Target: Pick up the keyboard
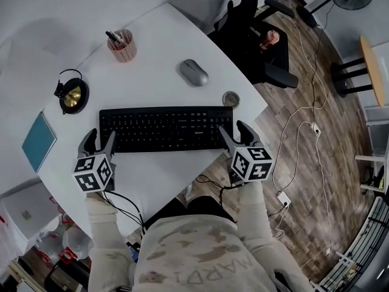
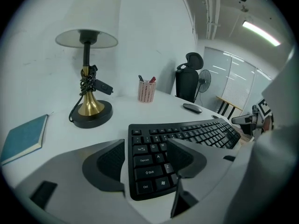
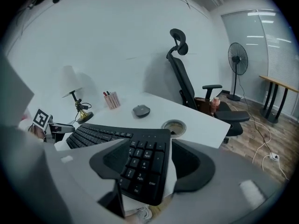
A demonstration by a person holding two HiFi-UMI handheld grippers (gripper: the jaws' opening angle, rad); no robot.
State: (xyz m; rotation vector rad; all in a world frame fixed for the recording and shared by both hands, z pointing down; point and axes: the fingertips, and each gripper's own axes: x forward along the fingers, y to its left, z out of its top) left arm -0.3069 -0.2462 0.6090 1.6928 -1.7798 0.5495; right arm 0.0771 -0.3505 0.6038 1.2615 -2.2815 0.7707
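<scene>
A black keyboard lies flat along the front of the white desk. My left gripper straddles its left end, one finger off the end and the other over the keys. In the left gripper view the keyboard runs off to the right between the spread jaws of that gripper, whose pads do not press on it. My right gripper straddles the right end the same way. In the right gripper view the number pad sits between the wide jaws of the right gripper, near the desk's front edge.
Behind the keyboard stand a brass-footed lamp, a pen cup, a grey mouse and a round cable grommet. A teal notebook lies at the left. A black office chair stands beyond the desk's right edge.
</scene>
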